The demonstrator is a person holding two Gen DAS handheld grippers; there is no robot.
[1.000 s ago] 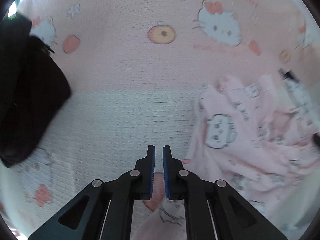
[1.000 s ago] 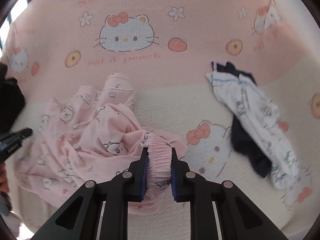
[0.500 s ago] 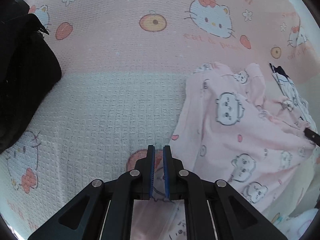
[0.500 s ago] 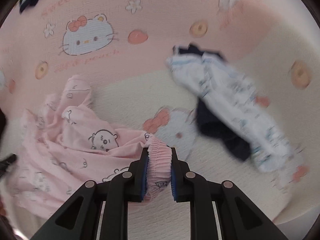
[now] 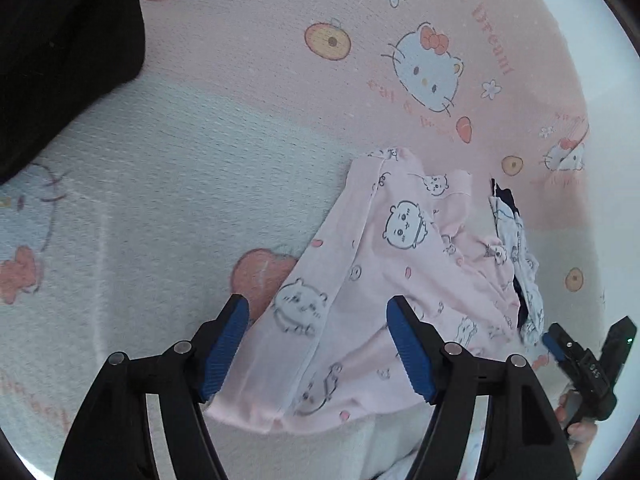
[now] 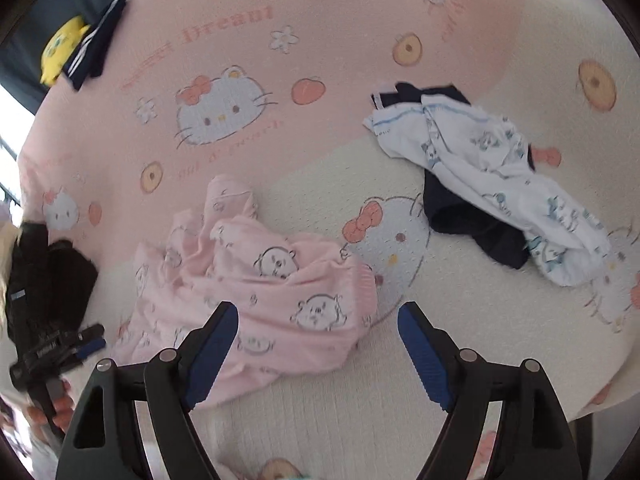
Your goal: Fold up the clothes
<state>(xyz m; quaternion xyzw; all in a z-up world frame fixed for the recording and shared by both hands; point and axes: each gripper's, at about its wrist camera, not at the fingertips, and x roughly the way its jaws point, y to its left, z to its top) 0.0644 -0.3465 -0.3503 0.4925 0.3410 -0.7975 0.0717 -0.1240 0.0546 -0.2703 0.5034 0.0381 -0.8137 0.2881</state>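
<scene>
Pink pajama garment (image 6: 256, 292) crumpled on bedspread (image 6: 320, 48), cartoon-face print, elastic edge.

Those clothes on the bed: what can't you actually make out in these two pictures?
- Pink garment: crumpled; type unclear, both views.
- Dark garment: right view, mostly under the white printed garment.
- Black item: left view, cut by edge.
- Yellow thing: right view, blurred, at edge.

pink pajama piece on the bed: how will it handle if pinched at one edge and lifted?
The pink garment lies crumpled in soft folds, so it is probably floppy and would drape rather than hold shape. The thin fabric looks light. Its gathered waistband likely offers the firmest pinch.
</scene>
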